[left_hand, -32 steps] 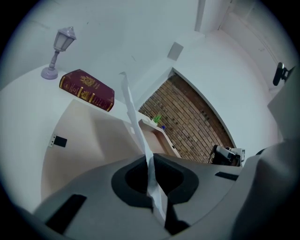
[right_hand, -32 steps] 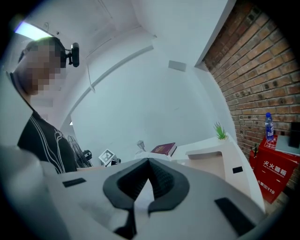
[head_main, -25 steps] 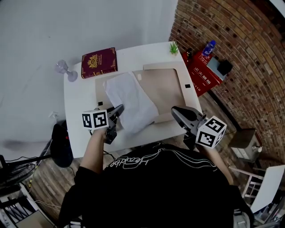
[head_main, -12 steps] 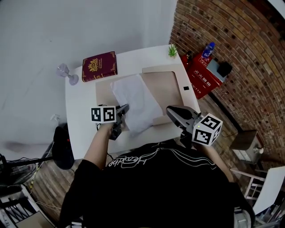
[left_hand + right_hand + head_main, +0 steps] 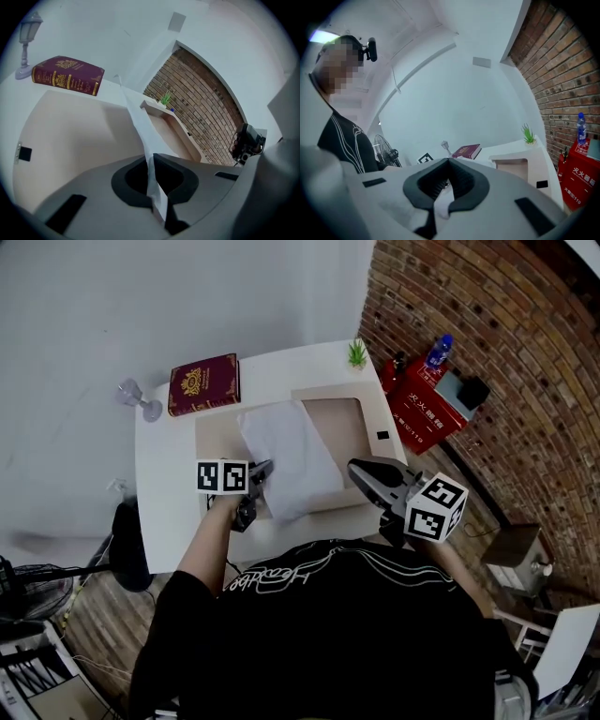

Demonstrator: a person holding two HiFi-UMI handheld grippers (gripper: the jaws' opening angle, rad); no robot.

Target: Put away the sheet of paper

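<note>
A white sheet of paper [image 5: 289,460] hangs over the beige mat [image 5: 347,423] on the white table [image 5: 164,484]. My left gripper [image 5: 261,472] is shut on the sheet's near left edge. In the left gripper view the sheet [image 5: 136,124] runs edge-on from between the jaws [image 5: 151,159] out towards the table's far side. To the right of the sheet's near right corner, my right gripper [image 5: 357,468] has its jaws together. In its own view no paper reaches out past its tips [image 5: 449,162].
A dark red book [image 5: 203,383] lies at the table's far left, with a small lamp-shaped ornament [image 5: 137,396] beside it. A little green plant [image 5: 356,354] stands at the far right corner. Off the table are a red box [image 5: 427,399] and a brick wall on the right, and a black chair [image 5: 127,545] on the left.
My left gripper has moved right and a little away from me with the sheet, which now looks narrower. The right gripper has shifted slightly left.
</note>
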